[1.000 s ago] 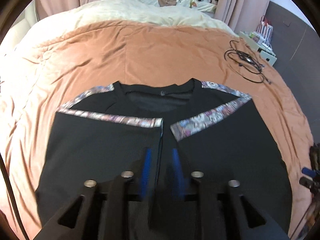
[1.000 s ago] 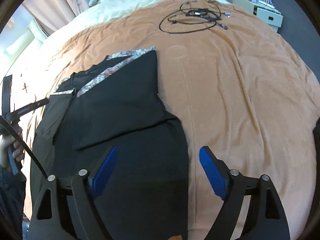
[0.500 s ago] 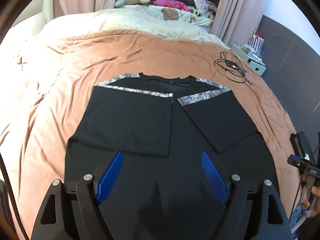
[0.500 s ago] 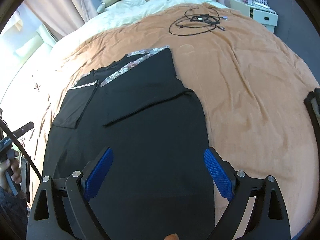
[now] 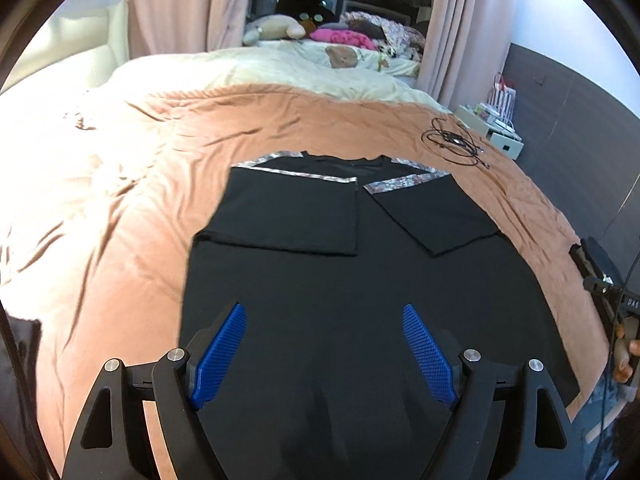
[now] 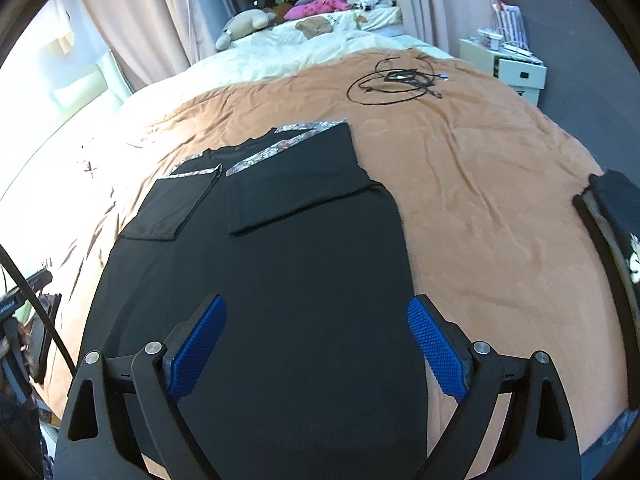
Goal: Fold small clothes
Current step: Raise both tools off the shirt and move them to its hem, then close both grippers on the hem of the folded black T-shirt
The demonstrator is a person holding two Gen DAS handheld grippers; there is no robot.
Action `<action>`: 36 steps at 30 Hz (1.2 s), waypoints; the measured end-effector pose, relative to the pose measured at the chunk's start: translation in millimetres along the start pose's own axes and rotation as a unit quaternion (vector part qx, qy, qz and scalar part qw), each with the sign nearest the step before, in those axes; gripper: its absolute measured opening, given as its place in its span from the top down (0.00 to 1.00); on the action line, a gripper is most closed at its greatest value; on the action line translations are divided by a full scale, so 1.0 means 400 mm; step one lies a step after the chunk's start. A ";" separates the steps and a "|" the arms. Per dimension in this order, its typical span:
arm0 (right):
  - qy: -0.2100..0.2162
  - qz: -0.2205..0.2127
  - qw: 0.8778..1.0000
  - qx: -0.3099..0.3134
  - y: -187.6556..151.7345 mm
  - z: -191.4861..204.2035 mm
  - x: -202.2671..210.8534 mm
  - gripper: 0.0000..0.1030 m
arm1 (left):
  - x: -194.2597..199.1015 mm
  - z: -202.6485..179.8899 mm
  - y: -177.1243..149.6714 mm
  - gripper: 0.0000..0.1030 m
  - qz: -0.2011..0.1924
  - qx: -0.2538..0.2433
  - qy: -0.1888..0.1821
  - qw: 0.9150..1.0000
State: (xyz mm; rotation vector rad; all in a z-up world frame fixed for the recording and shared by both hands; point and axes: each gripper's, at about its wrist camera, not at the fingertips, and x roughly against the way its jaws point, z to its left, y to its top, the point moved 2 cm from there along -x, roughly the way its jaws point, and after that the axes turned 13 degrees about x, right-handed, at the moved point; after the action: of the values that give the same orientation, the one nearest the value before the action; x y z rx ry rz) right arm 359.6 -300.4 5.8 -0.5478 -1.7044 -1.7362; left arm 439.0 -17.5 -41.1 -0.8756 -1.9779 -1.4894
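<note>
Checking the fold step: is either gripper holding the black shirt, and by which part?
Nothing is held: left gripper and right gripper are open above the black shirt.

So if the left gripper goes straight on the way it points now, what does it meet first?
Most likely the black shirt lying on the orange blanket. The left gripper is open with nothing between its pads, angled down at the shirt's plain lower body, short of the folded-in sleeves. Its exact height above the cloth is unclear.

Each hand-held black plastic two-finger gripper, the left [image 5: 325,354] and the right [image 6: 318,346], carries a pair of ridged blue rubber pads [image 5: 218,356] on angular black arms with triangular cut-outs. Round silver screw heads [image 6: 153,347] sit at the finger pivots. A thin black cable [image 6: 38,300] trails along the left edge of the right wrist view.
</note>
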 end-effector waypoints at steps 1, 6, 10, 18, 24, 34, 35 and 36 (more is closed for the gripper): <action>-0.004 -0.001 1.000 0.000 -0.013 0.005 0.011 0.11 | 0.014 0.007 -0.012 0.20 -0.003 -0.001 0.002 1.000; -0.010 -0.013 1.000 0.001 -0.074 0.025 0.071 0.11 | 0.094 0.047 -0.070 0.20 -0.019 0.008 0.004 1.000; -0.005 -0.030 0.999 -0.019 -0.118 0.012 0.121 0.11 | 0.157 0.077 -0.127 0.20 -0.022 0.008 0.004 1.000; 0.011 -0.015 0.999 -0.027 -0.213 0.007 0.193 0.11 | 0.255 0.148 -0.245 0.12 -0.025 0.022 0.003 0.999; 0.034 -0.005 0.999 -0.034 -0.277 -0.002 0.241 0.11 | 0.297 0.200 -0.324 0.09 -0.018 0.032 0.019 0.999; 0.051 -0.005 0.997 -0.056 -0.367 -0.049 0.238 0.11 | 0.342 0.296 -0.410 0.22 -0.004 0.069 -0.003 0.998; 0.053 -0.005 0.997 -0.059 -0.378 -0.054 0.229 0.11 | 0.338 0.305 -0.416 0.23 -0.001 0.074 -0.001 0.997; 0.055 -0.006 0.997 -0.061 -0.385 -0.058 0.223 0.11 | 0.330 0.316 -0.425 0.26 0.004 0.082 0.001 0.997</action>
State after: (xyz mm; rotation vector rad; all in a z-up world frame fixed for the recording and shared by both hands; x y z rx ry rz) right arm 193.2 -343.4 -45.9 -0.4887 -1.5366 -1.8526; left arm 222.2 97.1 -87.2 -0.8112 -2.0593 -1.3013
